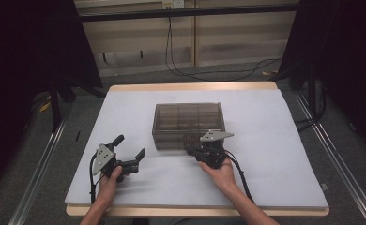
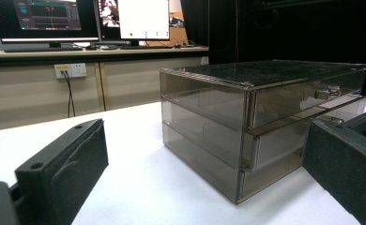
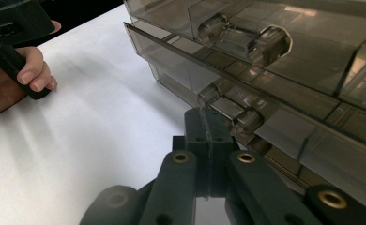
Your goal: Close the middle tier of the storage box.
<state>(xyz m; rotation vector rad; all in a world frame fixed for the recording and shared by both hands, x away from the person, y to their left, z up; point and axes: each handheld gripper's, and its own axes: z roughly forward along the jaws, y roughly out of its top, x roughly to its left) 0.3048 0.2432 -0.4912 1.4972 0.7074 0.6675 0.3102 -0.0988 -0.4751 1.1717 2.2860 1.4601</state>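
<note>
Your right claw (image 3: 208, 136) sits closed at the drawer handle (image 3: 228, 110), centre frame; your left claw (image 1: 129, 146) rests open lower left.

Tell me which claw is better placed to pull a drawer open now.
Probably the right claw: it sits closed at the front of the drawer box, right at a drawer handle. The left claw stands open on the table, off to the side.

Hidden: drawer box (image 1: 188, 124) front behind right gripper (image 1: 204, 151); cut off: box's right end (image 3: 312, 70), left gripper (image 2: 204, 187) jaw bases.
</note>
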